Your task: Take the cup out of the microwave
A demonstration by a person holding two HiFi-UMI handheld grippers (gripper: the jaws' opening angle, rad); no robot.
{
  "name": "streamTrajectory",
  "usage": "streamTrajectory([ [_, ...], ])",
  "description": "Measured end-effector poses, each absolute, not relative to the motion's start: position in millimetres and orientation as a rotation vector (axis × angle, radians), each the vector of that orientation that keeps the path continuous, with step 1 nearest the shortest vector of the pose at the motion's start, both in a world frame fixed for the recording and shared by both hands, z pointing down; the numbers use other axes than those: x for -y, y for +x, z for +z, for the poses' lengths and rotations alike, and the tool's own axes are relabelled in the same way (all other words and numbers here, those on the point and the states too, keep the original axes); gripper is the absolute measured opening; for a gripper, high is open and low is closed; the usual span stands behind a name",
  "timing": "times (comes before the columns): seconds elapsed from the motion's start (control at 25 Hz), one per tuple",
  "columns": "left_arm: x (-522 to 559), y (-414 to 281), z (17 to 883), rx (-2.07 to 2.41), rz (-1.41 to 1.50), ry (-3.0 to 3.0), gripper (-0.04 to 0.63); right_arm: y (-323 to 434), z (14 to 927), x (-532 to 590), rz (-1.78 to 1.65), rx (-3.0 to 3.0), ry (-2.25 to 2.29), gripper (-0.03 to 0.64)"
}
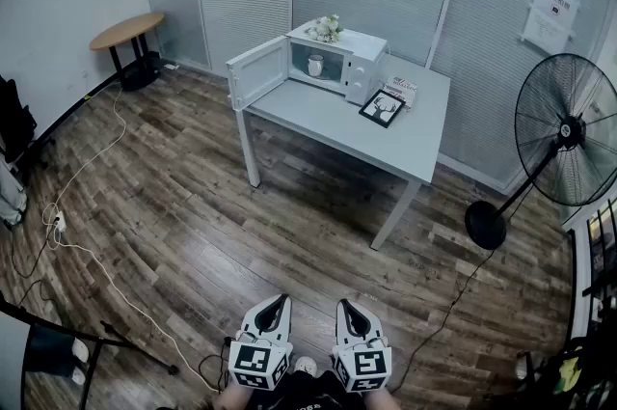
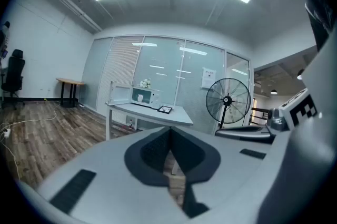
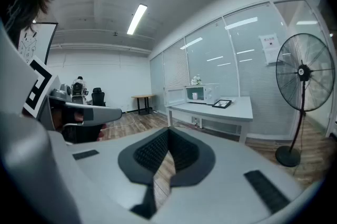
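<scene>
1. Tool state. Your left gripper (image 1: 278, 304) and right gripper (image 1: 347, 308) sit side by side at the bottom edge of the head view, above the wood floor (image 1: 193, 234). Both point toward the table (image 1: 405, 143). In each gripper view the two dark pads meet at their tips. Both tools are closed and nothing is between the jaws.

2. Task object. The cup (image 1: 315, 65) is white and stands upright inside the cavity of the microwave (image 1: 366, 66). It is on the cavity's left half as you face it. Neither gripper is near it; both are well apart from the table.

3. Microwave. The unit is white and stands on the far left corner of the table. Its door (image 1: 258, 70) is swung fully open to the left and hangs out past the table edge. A small bunch of white flowers (image 1: 326, 29) rests on top of the unit.

4. Surroundings. A black picture frame (image 1: 382, 107) lies on the table just beside the microwave's right front corner. A black pedestal fan (image 1: 564, 133) stands on the floor to the right of the table. A round wooden side table (image 1: 126, 30) stands at the far left wall. A white cable (image 1: 87, 254) runs across the floor on the left.
</scene>
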State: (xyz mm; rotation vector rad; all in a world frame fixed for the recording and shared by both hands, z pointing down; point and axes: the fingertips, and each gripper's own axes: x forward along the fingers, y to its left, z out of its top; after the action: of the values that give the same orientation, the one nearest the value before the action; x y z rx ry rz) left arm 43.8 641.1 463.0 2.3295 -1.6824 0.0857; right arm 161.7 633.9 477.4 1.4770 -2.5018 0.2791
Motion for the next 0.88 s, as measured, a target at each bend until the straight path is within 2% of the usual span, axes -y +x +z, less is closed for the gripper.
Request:
streamTrajectory([
  [0.56,-619,60,475,1.683,0.073,2.310,0.006,172,488,-610,0.335,2.544,1.415,0.003],
  [0.88,-565,64,489,1.606,0.086,2.365,0.006,179,508,-564,0.394,2.475,1.484,0.003],
])
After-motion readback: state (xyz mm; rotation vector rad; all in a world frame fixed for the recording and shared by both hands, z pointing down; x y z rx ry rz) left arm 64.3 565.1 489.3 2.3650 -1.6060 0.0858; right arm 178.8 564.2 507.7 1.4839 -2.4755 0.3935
